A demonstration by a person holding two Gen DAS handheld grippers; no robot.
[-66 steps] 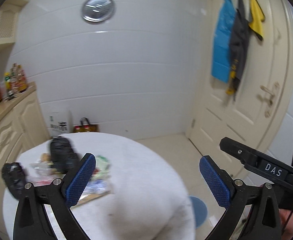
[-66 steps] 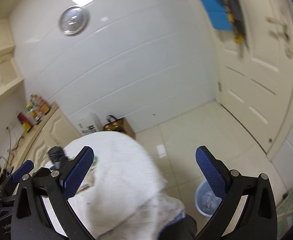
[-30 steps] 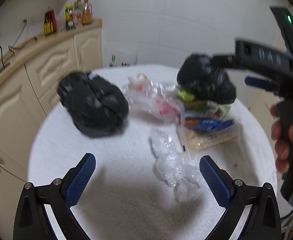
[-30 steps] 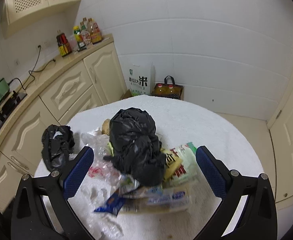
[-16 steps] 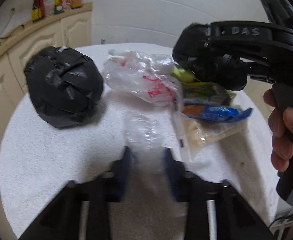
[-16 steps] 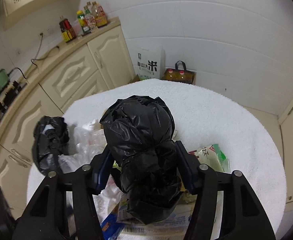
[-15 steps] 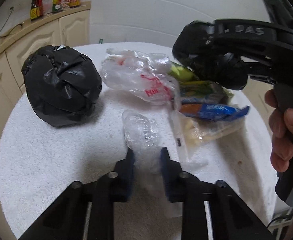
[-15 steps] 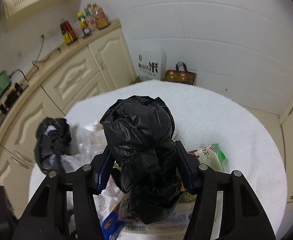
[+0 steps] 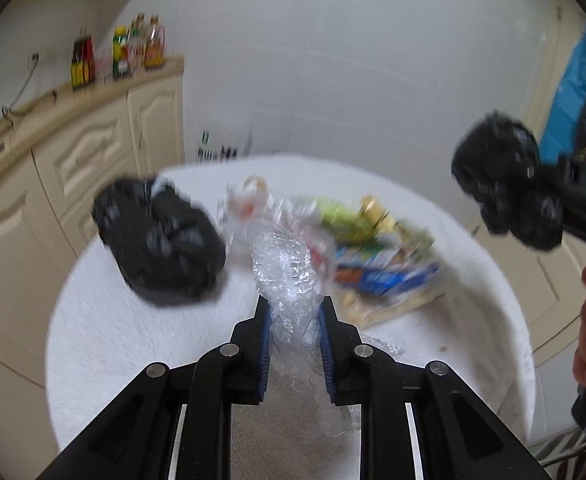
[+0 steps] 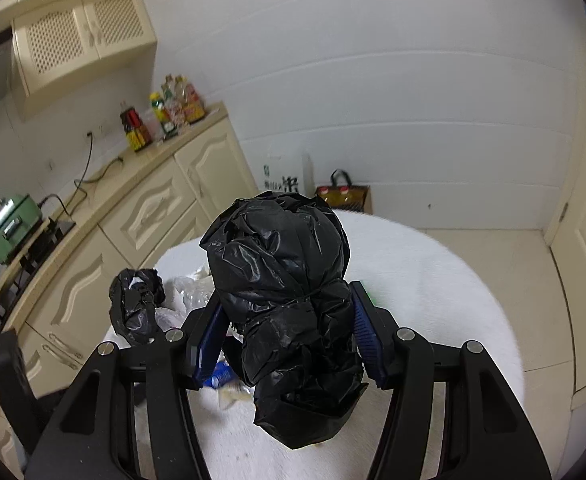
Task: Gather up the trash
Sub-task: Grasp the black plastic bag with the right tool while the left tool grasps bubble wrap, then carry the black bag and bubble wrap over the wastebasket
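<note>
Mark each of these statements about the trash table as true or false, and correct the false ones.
1. The left gripper is shut on the clear plastic wrap. True.
2. The right gripper is empty. False: it grips a black trash bag.
3. A second black bag lies on the table. True.
4. The bottles stand on the table. False: they stand on the counter.
</note>
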